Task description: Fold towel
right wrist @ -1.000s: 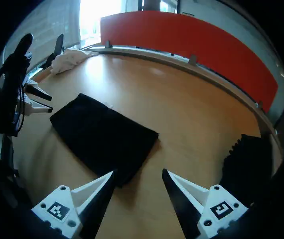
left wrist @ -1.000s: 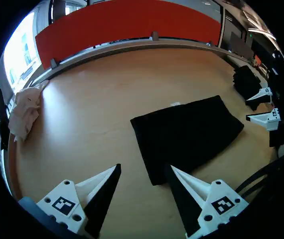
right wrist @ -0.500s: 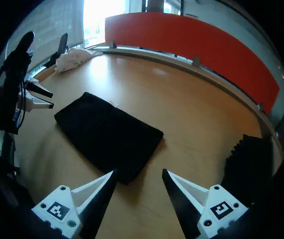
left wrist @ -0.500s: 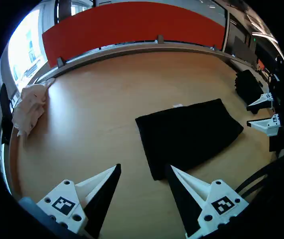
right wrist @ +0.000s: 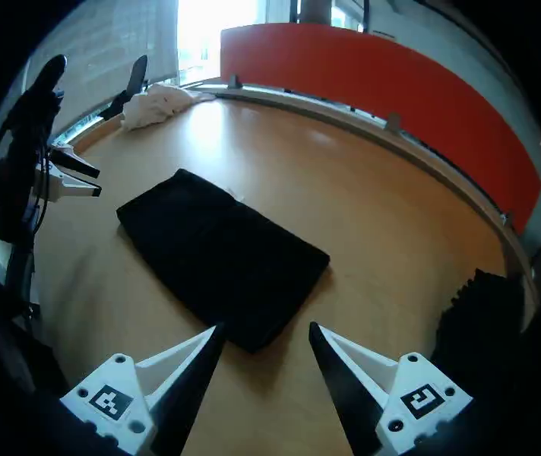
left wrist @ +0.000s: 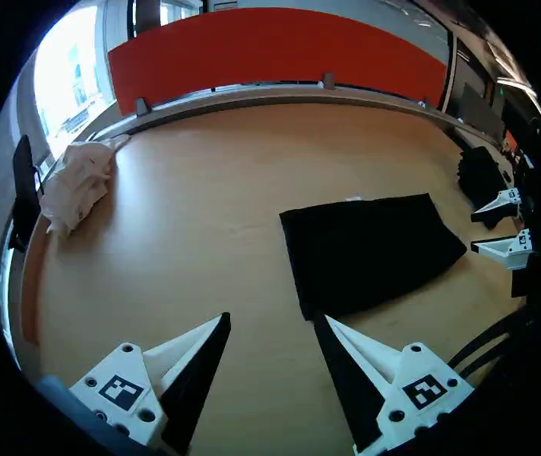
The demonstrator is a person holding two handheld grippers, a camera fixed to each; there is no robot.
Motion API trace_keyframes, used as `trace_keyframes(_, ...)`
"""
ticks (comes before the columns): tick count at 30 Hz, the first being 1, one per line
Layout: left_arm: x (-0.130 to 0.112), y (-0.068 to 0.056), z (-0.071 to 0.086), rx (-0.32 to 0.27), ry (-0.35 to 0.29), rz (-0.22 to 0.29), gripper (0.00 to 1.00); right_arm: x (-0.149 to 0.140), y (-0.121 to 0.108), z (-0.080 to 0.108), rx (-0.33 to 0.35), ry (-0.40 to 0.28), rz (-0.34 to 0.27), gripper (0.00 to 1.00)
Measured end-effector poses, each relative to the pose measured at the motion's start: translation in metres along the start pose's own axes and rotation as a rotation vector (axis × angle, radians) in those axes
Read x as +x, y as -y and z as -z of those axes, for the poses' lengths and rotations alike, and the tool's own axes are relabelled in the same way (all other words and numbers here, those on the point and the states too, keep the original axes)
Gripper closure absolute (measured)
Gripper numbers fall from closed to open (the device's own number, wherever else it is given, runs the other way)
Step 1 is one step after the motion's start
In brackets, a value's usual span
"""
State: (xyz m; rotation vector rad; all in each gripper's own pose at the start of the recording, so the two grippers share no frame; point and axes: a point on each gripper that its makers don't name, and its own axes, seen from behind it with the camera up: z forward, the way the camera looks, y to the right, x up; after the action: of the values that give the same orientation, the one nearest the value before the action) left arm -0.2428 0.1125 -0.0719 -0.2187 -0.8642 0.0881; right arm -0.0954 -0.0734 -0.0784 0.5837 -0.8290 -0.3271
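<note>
The left gripper (left wrist: 270, 318) and right gripper (right wrist: 265, 327) are held spread and empty above the wooden table (left wrist: 194, 228). Just beyond and between them, the folded black towel (left wrist: 369, 247) is laid flat, its long axis running from gripper to gripper. Bare wood is seen around it up to the red partition (left wrist: 286, 45).

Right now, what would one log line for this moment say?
towel: black, flat on table | left gripper: open, empty | right gripper: open, empty
</note>
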Motion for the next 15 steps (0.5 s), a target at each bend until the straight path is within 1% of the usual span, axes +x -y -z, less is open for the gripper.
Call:
trace_keyframes(8,-0.009,0.007,0.016,0.027,-0.006,0.039,0.19,-0.013,0.005,-0.01,0.034,0.034,0.04,0.15)
trace_keyframes(15,-0.015,0.01,0.024,0.036,-0.01,0.063,0.19,-0.019,0.01,-0.014,0.056,0.056,0.071,0.17)
